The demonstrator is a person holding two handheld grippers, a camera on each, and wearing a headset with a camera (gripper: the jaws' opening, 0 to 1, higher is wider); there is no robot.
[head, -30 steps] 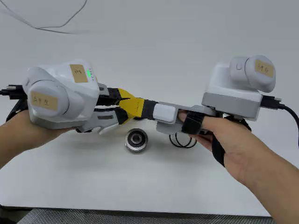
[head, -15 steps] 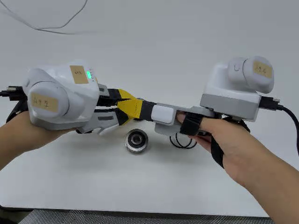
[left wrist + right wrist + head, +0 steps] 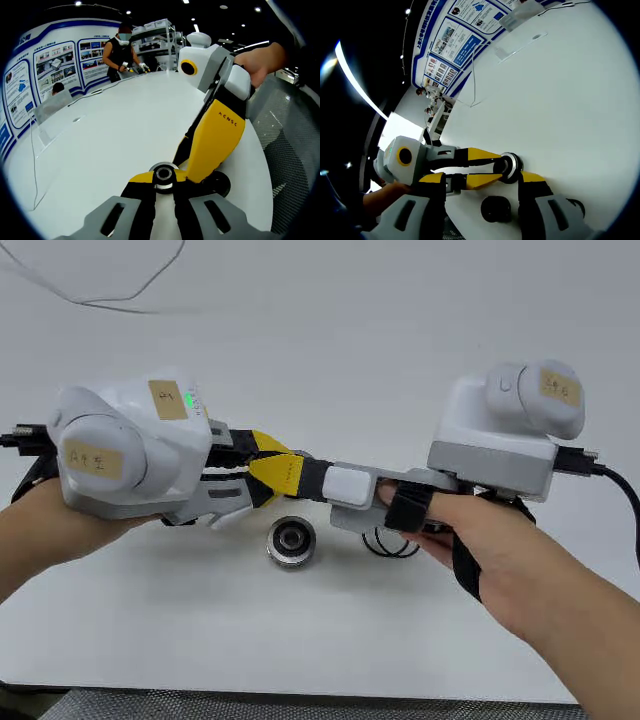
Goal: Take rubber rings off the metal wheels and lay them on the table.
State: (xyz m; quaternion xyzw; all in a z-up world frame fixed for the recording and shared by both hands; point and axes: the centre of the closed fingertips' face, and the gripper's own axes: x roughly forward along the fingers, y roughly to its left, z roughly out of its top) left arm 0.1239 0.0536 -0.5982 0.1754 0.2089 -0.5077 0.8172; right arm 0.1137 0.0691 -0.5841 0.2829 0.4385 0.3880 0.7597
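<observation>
Rubber rings (image 3: 395, 543) and one stripped wheel (image 3: 292, 541) lie on the table (image 3: 400, 340); left gripper (image 3: 162, 187) pinches the next wheel (image 3: 164, 175), right gripper (image 3: 484, 180) spread beside it

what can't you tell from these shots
- Held wheel: head view, hidden behind the meeting jaws.
- Whether it wears a ring: left gripper view, left hand-held gripper covers the rim.
- Loose rings: head view, right hand covers part; count unclear.

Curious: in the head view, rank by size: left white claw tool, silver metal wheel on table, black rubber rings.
Largest: left white claw tool, nearest the camera.
Then silver metal wheel and black rubber rings, alike; rings partly hidden.
</observation>
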